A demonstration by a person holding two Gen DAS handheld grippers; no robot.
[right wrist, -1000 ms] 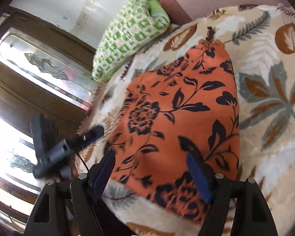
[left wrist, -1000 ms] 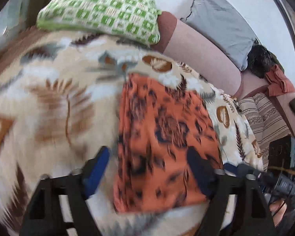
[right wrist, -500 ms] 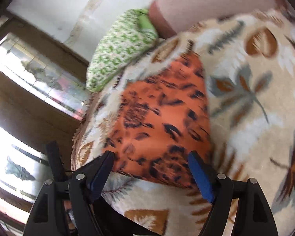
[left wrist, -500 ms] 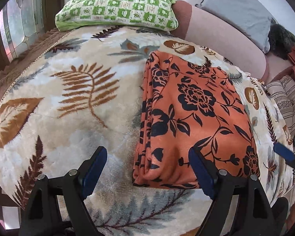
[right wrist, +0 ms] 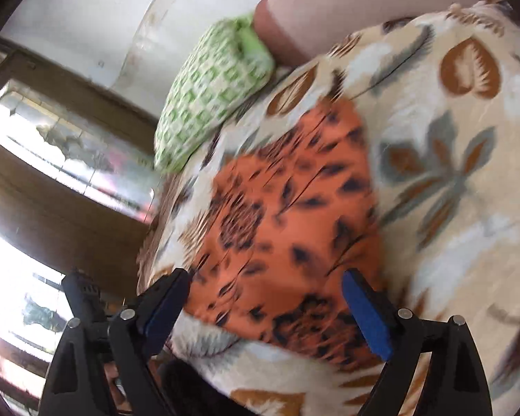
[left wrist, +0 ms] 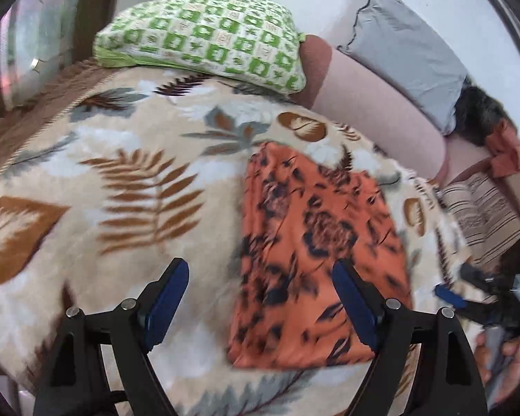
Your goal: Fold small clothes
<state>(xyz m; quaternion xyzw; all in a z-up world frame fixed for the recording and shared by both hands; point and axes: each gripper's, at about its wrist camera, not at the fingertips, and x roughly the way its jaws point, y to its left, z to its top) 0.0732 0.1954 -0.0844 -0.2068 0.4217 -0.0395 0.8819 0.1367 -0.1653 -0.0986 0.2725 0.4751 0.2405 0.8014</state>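
Since earlier frame, right gripper jaws just opened wider, nothing between; both views shifted, blurred.
One cream plush leaf-print blanket covers bed.
One folded orange cloth with black flower print lies flat on blanket, ahead of both grippers.
One green-checked pillow at far end.
Left view alone shows grey cushion, striped fabric.
Right view alone shows window.
Left gripper spread, empty.

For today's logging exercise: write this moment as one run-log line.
garment: folded, flat on blanket | left gripper: open, empty | right gripper: just opening, empty
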